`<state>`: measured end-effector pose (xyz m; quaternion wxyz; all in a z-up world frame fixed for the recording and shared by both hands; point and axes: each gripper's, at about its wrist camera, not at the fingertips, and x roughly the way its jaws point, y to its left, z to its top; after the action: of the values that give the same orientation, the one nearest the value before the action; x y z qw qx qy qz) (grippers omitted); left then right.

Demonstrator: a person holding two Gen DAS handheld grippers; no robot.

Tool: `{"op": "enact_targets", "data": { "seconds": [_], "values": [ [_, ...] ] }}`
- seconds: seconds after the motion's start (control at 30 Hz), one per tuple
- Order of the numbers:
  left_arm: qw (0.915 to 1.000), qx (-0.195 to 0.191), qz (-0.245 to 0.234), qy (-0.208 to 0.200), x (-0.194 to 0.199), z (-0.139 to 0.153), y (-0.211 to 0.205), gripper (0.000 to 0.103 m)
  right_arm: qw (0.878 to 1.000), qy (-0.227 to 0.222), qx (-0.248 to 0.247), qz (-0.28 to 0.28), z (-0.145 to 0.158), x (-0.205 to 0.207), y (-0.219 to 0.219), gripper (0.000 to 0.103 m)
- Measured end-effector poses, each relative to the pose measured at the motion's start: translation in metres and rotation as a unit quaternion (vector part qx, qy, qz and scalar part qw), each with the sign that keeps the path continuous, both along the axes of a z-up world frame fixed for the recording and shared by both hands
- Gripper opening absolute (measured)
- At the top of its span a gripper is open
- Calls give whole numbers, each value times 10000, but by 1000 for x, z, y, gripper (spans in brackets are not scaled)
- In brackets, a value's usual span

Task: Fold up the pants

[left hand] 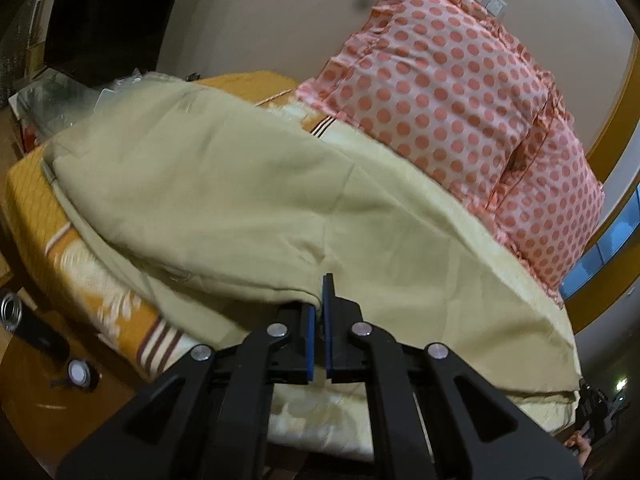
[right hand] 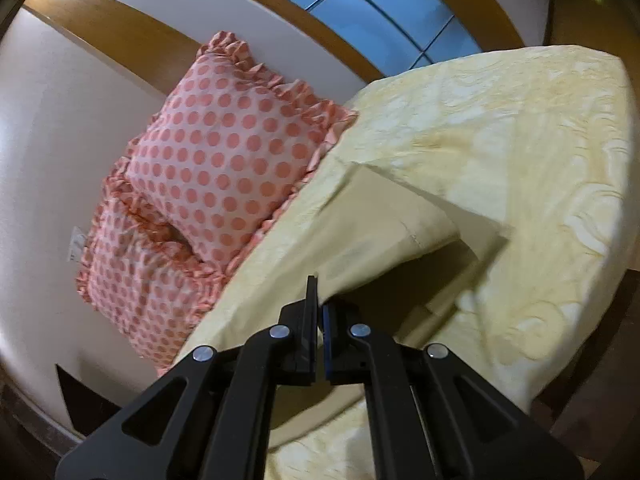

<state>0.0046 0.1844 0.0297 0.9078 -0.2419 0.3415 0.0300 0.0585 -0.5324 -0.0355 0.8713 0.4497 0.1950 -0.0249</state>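
The pale beige pants [left hand: 240,208] lie spread over the bed in the left wrist view, with one edge lifted. My left gripper [left hand: 320,300] is shut on that near edge of the pants. In the right wrist view another part of the pants [right hand: 384,236] hangs lifted above the bed, casting a shadow under it. My right gripper [right hand: 318,300] is shut on its near edge. The rest of the cloth between the two grippers is hidden from each view.
The bed has a pale yellow patterned cover [right hand: 520,140] and an orange sheet [left hand: 44,208] at its left side. Two pink polka-dot pillows [left hand: 460,100] lean on the wall at the head. A window [right hand: 380,8] is above. Clear plastic [left hand: 68,96] lies at the far left.
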Motion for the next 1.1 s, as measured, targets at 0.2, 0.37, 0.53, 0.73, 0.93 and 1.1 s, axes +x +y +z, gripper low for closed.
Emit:
{"op": "enact_targets", "data": {
  "seconds": [0.2,0.37,0.53,0.73,0.93,1.1],
  "values": [
    [9997,206,72,-89,-20,-14,-6,21,9976,404,-338,-455,4,-23,-1,53],
    [9978,427,314,-392,-43,-1,-2,53,9941,644,-438,-757,-3,-27,-4,58],
    [9969,93,640,-456,-56,0,21,55,9915,658,-844,-741,-1,-17,9,57],
    [9941,-251,945,-467,-62,-7,45,56,9904,559,-1230,-291,1,8,15,3],
    [9881,-311,1347,-675,-72,-4,70,60,9658,-648,-2351,884,84,26,115,3],
    [9864,-392,1430,-705,-70,-5,83,61,9164,-1555,-2527,2685,129,49,253,3]
  ]
}}
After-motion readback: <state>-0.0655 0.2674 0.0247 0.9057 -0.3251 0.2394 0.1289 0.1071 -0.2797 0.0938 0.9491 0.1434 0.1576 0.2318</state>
